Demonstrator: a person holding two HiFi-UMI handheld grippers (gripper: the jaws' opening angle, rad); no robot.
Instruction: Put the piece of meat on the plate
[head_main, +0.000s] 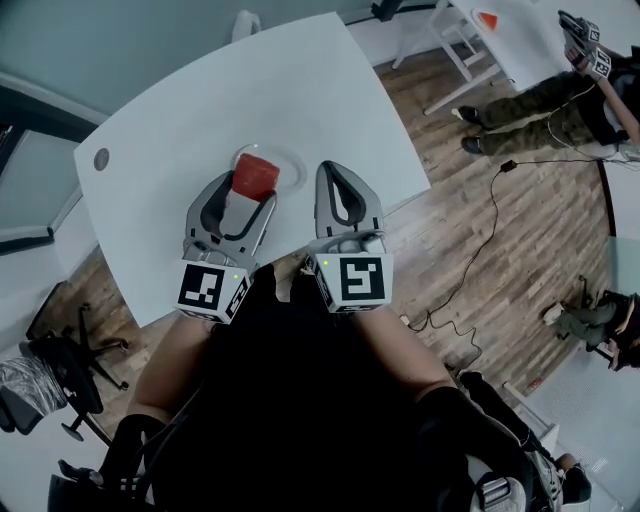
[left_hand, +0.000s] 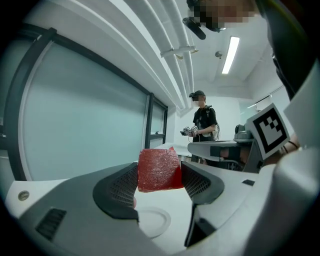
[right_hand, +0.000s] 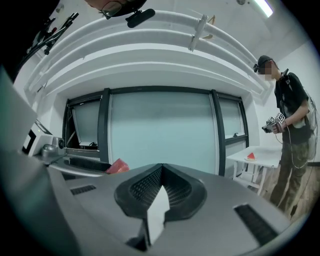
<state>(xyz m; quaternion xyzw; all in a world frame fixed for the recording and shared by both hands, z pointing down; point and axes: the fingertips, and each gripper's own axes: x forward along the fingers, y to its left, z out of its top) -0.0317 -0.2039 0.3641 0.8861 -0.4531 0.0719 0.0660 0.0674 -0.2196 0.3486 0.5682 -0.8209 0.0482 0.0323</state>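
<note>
L gripper (head_main: 250, 188) clamps the red meat cube (left_hand: 159, 169) by its side faces, over the clear plate (head_main: 292, 163) on the table (head_main: 180, 110). Prob. light, soft, slick: grip mid-block, gently. R gripper (head_main: 340, 175) to its right, jaws together, empty.

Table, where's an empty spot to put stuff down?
The table is bare beyond the plate to its far edge, and between the grey cap and the plate. It's crowded at the near edge: left gripper holding the meat, right gripper beside it.

Red block of meat (left_hand: 159, 169) in left hand-held gripper (left_hand: 159, 176), aloft above round white plate (left_hand: 155, 224)
</note>
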